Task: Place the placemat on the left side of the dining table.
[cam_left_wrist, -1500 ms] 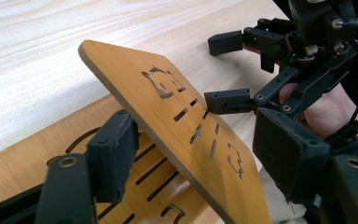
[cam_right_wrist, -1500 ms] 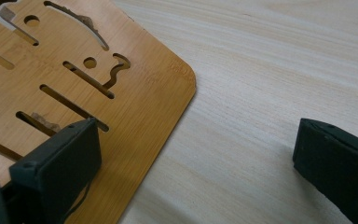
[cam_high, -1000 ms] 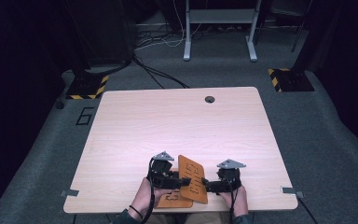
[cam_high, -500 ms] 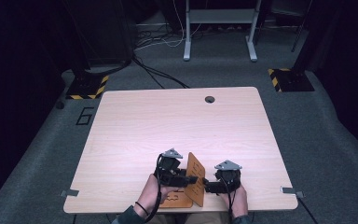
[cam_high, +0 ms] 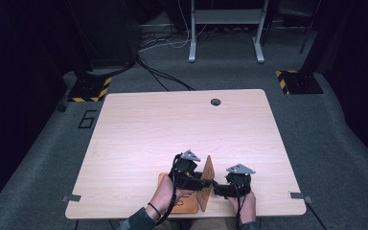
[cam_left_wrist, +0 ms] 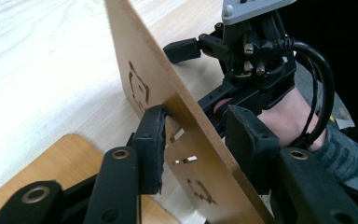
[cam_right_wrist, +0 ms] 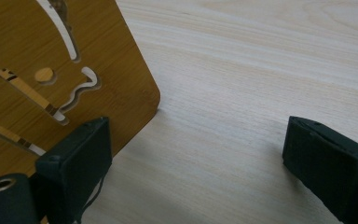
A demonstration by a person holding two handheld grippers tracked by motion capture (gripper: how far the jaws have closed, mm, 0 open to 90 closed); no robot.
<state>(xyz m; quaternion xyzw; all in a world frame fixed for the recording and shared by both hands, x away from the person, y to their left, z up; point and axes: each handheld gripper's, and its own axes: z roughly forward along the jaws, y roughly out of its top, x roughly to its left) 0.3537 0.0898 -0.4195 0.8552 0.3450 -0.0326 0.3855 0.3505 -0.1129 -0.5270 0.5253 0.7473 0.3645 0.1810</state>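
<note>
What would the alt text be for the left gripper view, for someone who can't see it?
A thin wooden board with cut-out shapes stands on edge between the two black jaws of the left gripper, over a pale wooden table. Behind the board, the right gripper sits in a person's hand, and a second board lies flat at lower left.

A tan-brown wooden panel point(cam_high: 206, 182), marked with cut-out slots and curved shapes, is seen on a pale wood-grain table point(cam_high: 182, 129). Both grippers point(cam_high: 210, 181) point(cam_high: 216, 189) are coloured black, with grey top plates.
</note>
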